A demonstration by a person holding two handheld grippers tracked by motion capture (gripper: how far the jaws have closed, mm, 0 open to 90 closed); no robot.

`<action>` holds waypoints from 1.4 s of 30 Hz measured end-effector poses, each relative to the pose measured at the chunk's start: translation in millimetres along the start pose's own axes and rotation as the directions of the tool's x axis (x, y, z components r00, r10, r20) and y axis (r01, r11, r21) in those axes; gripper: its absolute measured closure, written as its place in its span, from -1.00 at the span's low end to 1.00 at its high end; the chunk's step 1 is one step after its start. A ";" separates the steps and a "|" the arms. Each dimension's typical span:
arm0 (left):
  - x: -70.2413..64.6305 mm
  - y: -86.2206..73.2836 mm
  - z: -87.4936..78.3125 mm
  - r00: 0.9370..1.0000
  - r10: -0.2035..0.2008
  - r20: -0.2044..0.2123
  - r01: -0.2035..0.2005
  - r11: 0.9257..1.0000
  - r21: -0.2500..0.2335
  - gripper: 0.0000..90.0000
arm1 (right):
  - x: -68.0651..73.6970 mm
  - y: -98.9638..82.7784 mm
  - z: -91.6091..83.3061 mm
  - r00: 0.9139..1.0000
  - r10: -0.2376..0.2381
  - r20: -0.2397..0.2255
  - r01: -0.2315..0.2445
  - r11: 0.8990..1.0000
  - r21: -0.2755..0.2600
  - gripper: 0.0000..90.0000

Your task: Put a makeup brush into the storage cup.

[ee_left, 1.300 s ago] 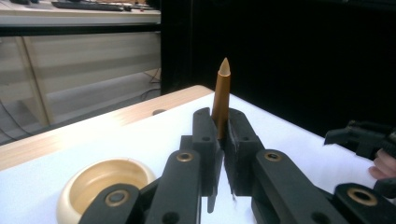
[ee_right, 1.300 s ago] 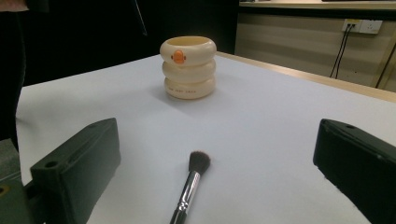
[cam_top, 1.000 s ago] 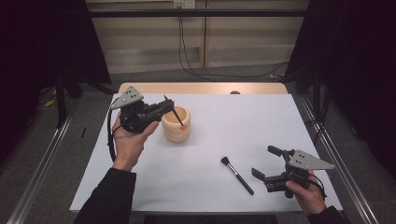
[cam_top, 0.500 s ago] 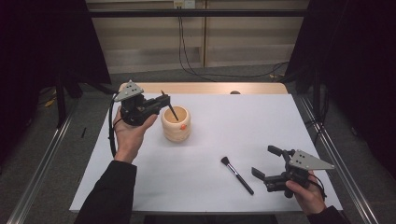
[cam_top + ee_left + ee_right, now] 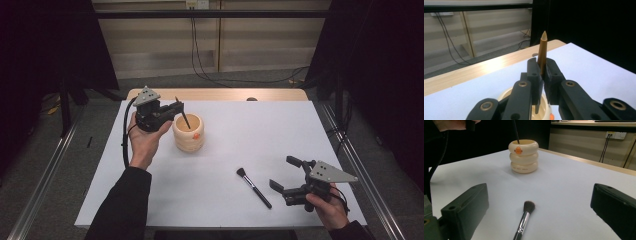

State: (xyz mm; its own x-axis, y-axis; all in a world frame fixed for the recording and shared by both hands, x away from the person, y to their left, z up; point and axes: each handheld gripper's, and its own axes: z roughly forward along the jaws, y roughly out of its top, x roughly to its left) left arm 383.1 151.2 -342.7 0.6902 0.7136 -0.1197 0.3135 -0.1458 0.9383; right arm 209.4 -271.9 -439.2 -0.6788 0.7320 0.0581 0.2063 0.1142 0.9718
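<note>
— Holding the thin brush [image 5: 185,119] by its handle, I have it pinched in my left hand-held gripper [image 5: 176,107], tilted, with its lower end inside the cream ringed holder [image 5: 189,133] at the back left of the table [image 5: 280,135].

— How does it handle?

— Light and stiff, I'd judge, and the handle looks smooth, so it could swivel between the pads. In the left gripper view the jaws press together on the golden shaft below its pointed tip [image 5: 544,36]. A grip on the middle of the handle, as now, seems right; nearer the tip it might slide out.

— And the holder?

— Probably light too. A sideways knock from the brush could shift or tip it, so I'd go straight down.

— The other brush?

— The makeup brush [image 5: 524,217] lies flat on the table, bristles toward the holder, just ahead of my right hand-held gripper [image 5: 291,176], whose jaws are spread wide with nothing between them. I'd take it by the black handle, never the soft bristles.

— What can't you tell?

— The held brush's lower end is hidden inside the holder, so I can't say whether it touches the bottom. The holder's small print is too small to read, and the second brush's handle is cut off in the right gripper view.
</note>
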 end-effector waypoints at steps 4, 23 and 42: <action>1.6 -3.8 1.7 1.000 -0.006 -0.014 0.006 1.000 0.013 0.87 | 0.1 0.0 0.0 1.000 -0.004 -0.010 0.004 1.000 0.002 -0.98; 8.5 -26.5 11.5 0.999 -0.035 -0.014 0.036 0.998 0.055 0.87 | 0.8 -0.5 0.5 1.000 -0.004 -0.011 0.004 1.000 0.008 -0.98; 13.0 -37.2 19.7 0.998 -0.060 -0.022 0.061 0.996 0.066 0.86 | 1.4 -0.8 1.2 1.000 -0.009 -0.006 0.009 1.000 0.016 -0.98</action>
State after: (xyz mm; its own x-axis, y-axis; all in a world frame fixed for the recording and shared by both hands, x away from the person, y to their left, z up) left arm 393.2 152.4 -385.5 0.6555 0.7362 -0.1681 0.3972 -0.1469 0.9059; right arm 209.1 -270.2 -440.2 -0.6851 0.7266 0.0510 0.2115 0.1314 0.9685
